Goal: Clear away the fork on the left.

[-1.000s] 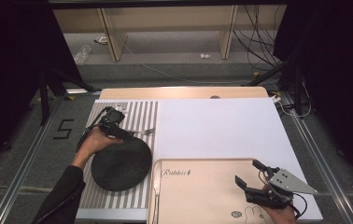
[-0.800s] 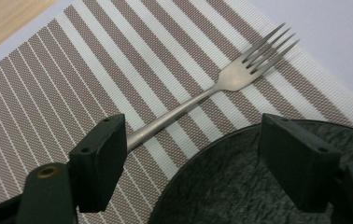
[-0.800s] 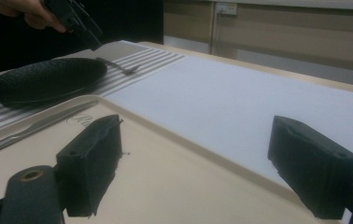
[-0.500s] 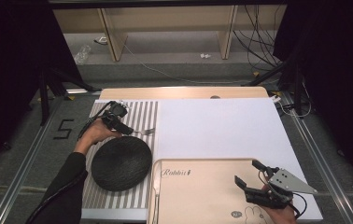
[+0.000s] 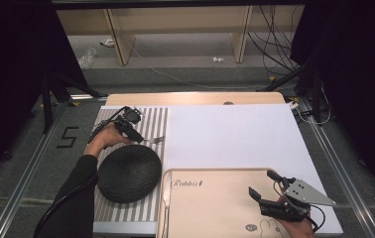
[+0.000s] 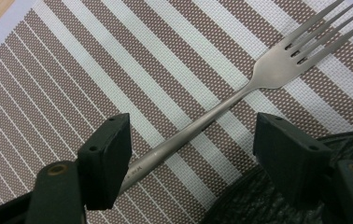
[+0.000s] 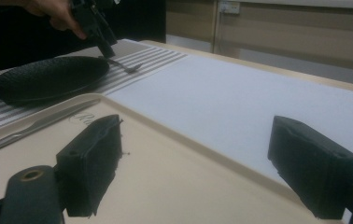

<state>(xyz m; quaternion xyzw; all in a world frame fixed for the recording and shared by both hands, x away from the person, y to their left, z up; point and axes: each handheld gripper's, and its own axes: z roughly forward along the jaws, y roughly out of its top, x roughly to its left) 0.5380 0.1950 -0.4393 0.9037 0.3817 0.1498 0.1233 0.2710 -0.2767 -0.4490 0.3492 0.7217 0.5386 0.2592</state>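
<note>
White sheet (image 5: 235, 136) across the middle and right of the high view, laid on a wooden table (image 5: 195, 98) whose far edge shows as a tan band above it. Striped placemat (image 5: 153, 124) at centre left, running down to the lower edge. Beige tray (image 5: 210, 208) at lower centre, printed with the word "Rabbit" near its upper left corner. Black round plate (image 5: 128, 172) on the placemat, just left of the tray. A knife (image 5: 166, 198) lying along the tray's left rim.

Left gripper (image 5: 135, 133) at centre left of the high view, held above the plate's upper edge, pointing down at the placemat. Jaws apart and just now narrowing, the handle of the fork (image 6: 221, 109) lying between them; in the left gripper view the handle runs close against the left jaw, whether touching cannot be told, while the right jaw stands well clear of it. Fork flat on the stripes, tines toward the upper right of that view, plate rim at lower right.

Right gripper (image 5: 267, 191) at lower right of the high view, over the tray's right part. Jaws spread wide, nothing between them, bare tray beneath in the right gripper view.
</note>
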